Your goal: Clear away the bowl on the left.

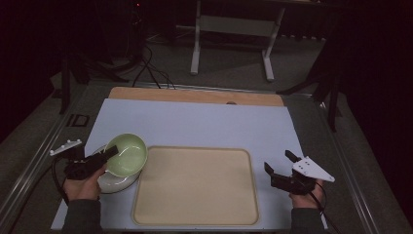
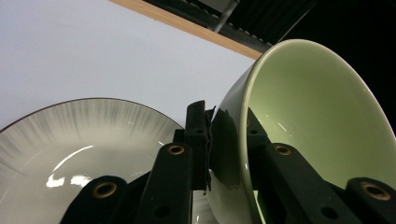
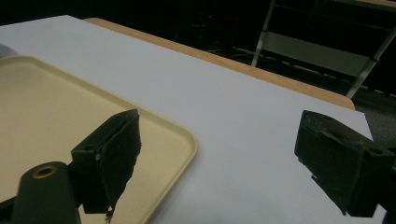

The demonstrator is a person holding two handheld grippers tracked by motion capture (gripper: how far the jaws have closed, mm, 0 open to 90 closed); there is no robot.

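Clamping the green bowl's (image 1: 127,154) rim, the left gripper (image 1: 103,157) is tilting it above the plate (image 1: 114,182) at 8 o'clock; lifting level would be steadier, while the right gripper (image 1: 280,166) is hanging apart.

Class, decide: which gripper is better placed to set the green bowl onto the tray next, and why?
The left gripper. Its jaws are already shut on the green bowl's rim, tilted above the white plate beside the tray. The right gripper is open, across the tray.

We see a beige tray (image 1: 195,187) lying at the middle of the white table's (image 1: 195,124) near edge. A wooden strip (image 1: 195,96) lines the far edge. Beyond stand a white desk frame (image 1: 232,24) and black cables (image 1: 148,68).
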